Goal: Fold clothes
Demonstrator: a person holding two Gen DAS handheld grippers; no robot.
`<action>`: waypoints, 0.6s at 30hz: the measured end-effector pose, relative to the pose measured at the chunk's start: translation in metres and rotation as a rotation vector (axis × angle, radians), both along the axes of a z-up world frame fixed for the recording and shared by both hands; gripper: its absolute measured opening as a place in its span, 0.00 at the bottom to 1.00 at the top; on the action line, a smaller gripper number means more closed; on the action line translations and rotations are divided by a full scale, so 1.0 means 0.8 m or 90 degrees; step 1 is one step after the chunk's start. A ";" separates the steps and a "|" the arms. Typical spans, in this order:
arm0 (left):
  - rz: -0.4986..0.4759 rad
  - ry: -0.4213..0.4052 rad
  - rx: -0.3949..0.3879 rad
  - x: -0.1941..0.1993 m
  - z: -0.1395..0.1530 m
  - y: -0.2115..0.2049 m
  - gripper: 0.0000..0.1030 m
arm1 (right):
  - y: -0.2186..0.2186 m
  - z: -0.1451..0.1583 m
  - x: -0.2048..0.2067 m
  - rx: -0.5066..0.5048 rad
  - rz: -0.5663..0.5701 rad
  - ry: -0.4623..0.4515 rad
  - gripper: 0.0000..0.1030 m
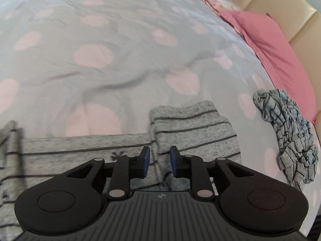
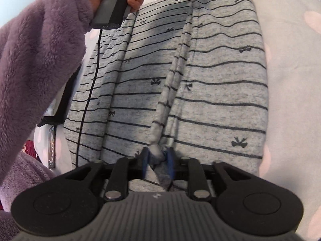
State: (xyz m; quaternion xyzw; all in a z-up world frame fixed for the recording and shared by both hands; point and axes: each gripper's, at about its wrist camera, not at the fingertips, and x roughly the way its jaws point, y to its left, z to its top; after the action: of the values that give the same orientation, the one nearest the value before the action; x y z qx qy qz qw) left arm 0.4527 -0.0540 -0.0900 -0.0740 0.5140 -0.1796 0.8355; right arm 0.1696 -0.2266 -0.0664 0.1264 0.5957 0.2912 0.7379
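Two hand-held grippers point(image 1: 159, 156) point(image 2: 157, 155), two striped garments point(image 2: 210, 80) point(image 1: 291, 140), one bedspread point(image 1: 120, 40).

Honestly, there's no readable text anywhere I can see. The closest thing is a tiny round emblem on the ribbed grey body of my left gripper point(image 1: 159, 160), too small to make out, and the same blurry mark on my right gripper point(image 2: 157, 159).
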 end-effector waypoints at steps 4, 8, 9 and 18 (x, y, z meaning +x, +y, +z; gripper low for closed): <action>0.012 -0.024 -0.007 -0.043 0.027 0.011 0.19 | -0.006 0.024 0.002 -0.009 0.005 -0.038 0.34; -0.007 -0.027 -0.040 -0.109 0.042 0.012 0.20 | -0.035 0.051 0.005 -0.063 -0.026 -0.103 0.34; -0.018 -0.024 -0.046 -0.128 0.043 0.010 0.20 | -0.044 0.055 0.004 -0.079 -0.036 -0.113 0.34; -0.085 0.015 -0.045 -0.300 0.048 -0.006 0.39 | -0.101 0.050 -0.043 -0.152 -0.059 -0.142 0.34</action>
State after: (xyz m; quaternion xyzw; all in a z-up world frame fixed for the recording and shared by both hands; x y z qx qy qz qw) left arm 0.2130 -0.0591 -0.0514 -0.0712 0.5207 -0.2522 0.8125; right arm 0.1353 -0.3074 -0.0263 0.0321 0.5341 0.1959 0.8218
